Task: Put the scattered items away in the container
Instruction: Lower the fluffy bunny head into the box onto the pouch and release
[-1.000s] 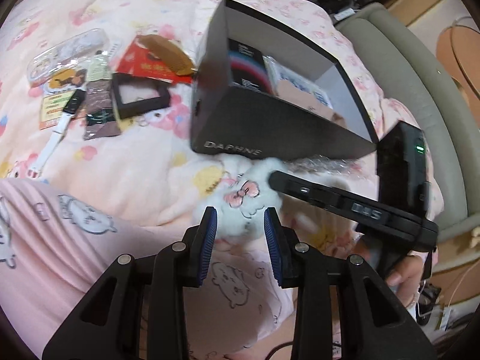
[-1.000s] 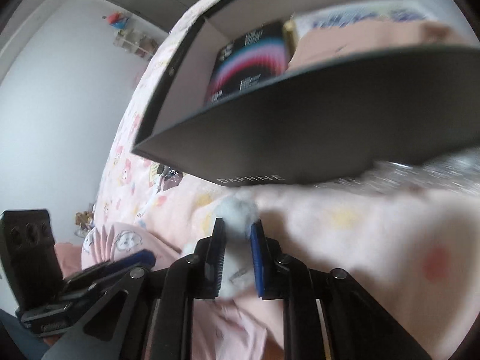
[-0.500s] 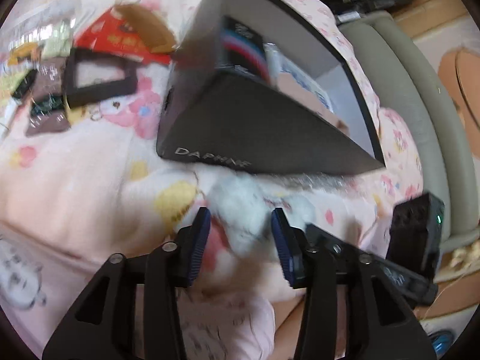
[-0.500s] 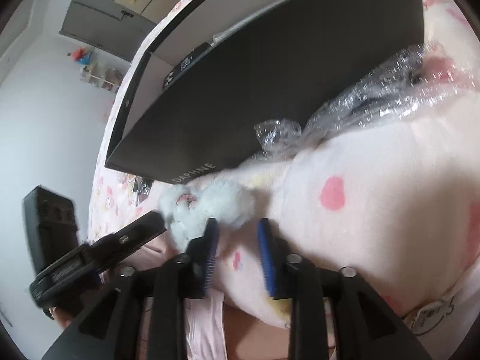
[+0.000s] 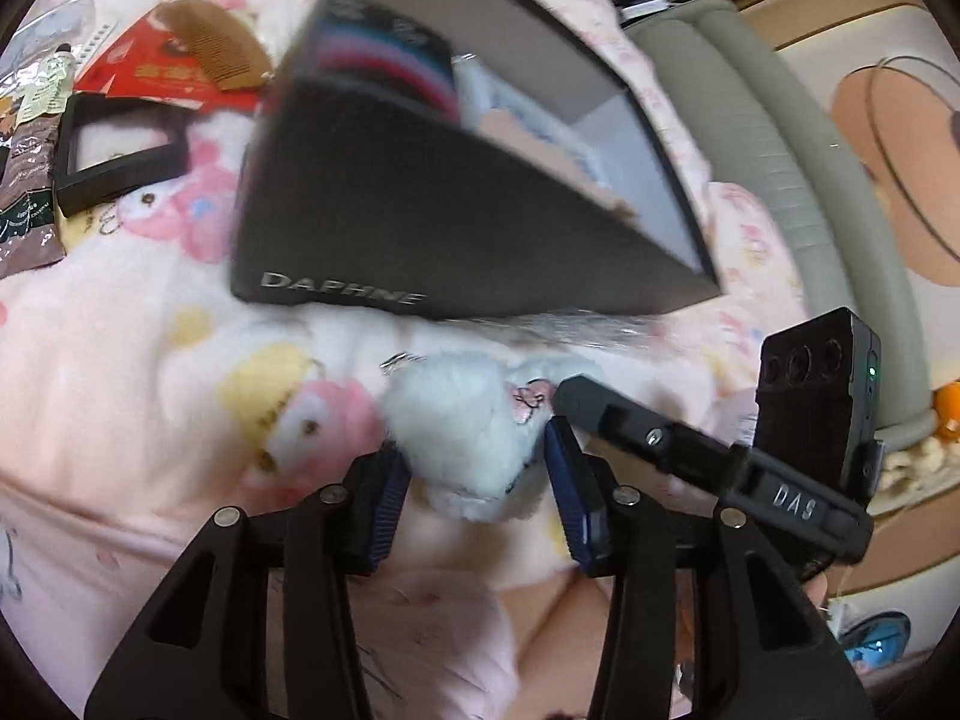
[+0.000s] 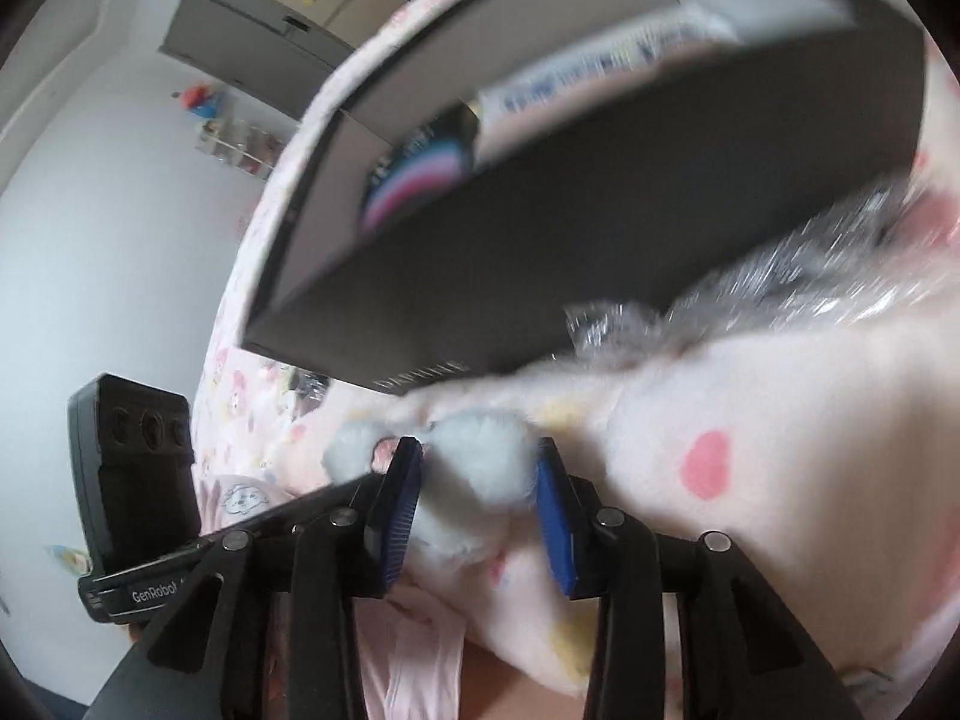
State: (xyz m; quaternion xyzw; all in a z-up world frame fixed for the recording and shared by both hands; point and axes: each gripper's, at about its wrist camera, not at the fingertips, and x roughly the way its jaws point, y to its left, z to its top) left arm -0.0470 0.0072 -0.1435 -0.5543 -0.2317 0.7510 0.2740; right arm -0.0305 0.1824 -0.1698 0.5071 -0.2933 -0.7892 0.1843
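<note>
White fluff, a small plush (image 5: 465, 438), lies on the pink blanket (image 5: 150, 360) just near of the black box (image 5: 420, 228), and I have both tools tilted down at it. My left gripper (image 5: 477, 480) straddles it; the jaws have just been closing a little, and whether the pads press I cannot tell. My right gripper (image 6: 477, 495) comes in from the right, crossing over the left one's right finger; its jaws have just been opening, spread with the plush between them. Far left lie a comb (image 5: 210, 51), a red packet (image 5: 162, 75) and a frame (image 5: 120, 150).
</note>
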